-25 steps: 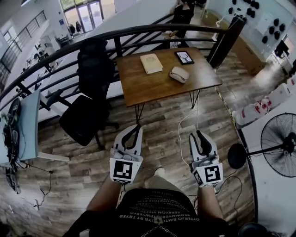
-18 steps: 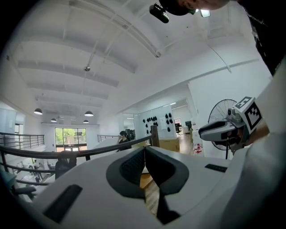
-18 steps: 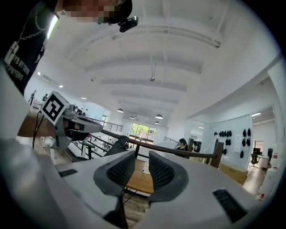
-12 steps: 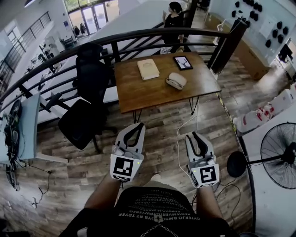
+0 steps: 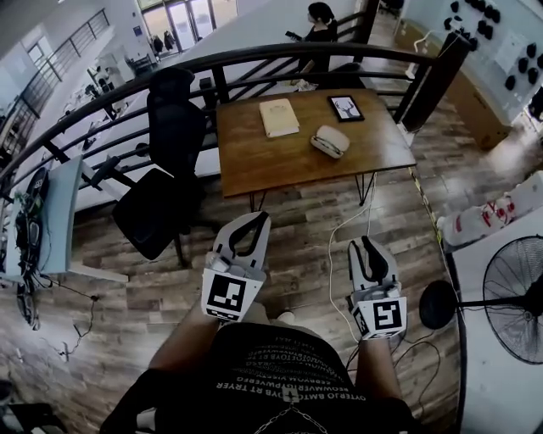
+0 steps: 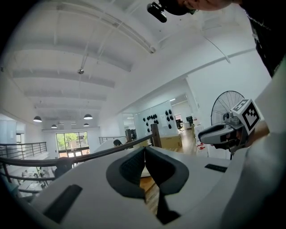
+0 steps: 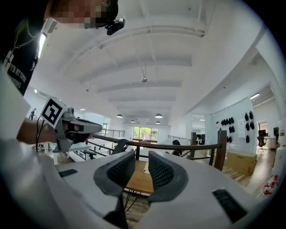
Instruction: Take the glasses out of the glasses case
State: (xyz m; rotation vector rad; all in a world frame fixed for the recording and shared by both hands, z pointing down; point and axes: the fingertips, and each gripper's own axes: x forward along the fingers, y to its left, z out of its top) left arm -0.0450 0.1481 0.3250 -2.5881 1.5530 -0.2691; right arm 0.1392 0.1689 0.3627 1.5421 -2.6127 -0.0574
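Head view, left to right:
- Far left edge: a pale desk (image 5: 56,222) with cables on the floor below it.
- Black office chair (image 5: 161,182) upper left of centre, backed against the curved black railing (image 5: 254,56).
- Left gripper (image 5: 259,219) bottom centre-left, above the plank floor, pointing at the table. In the left gripper view the jaw tips are touching, with nothing between them: closed and empty.
- Wooden table (image 5: 288,165) upper centre, well apart from both grippers.
- On the table: a tan book (image 5: 278,117) towards the back left, the glasses case (image 5: 329,141) right of centre, and a tablet (image 5: 345,108) at the back right corner.
- The case is pale and oval, lying flat near the book and tablet and touching neither. It looks closed, but it is too small to be sure.
- Right gripper (image 5: 363,243) bottom centre-right, also pointing at the table. In the right gripper view there is a narrow gap between the pads and the tabletop shows through it: jaws apart, holding nothing.
- Standing fan (image 5: 516,297) at the right edge, with its round base just right of the right gripper.
- Person (image 5: 321,25) beyond the railing, top centre.
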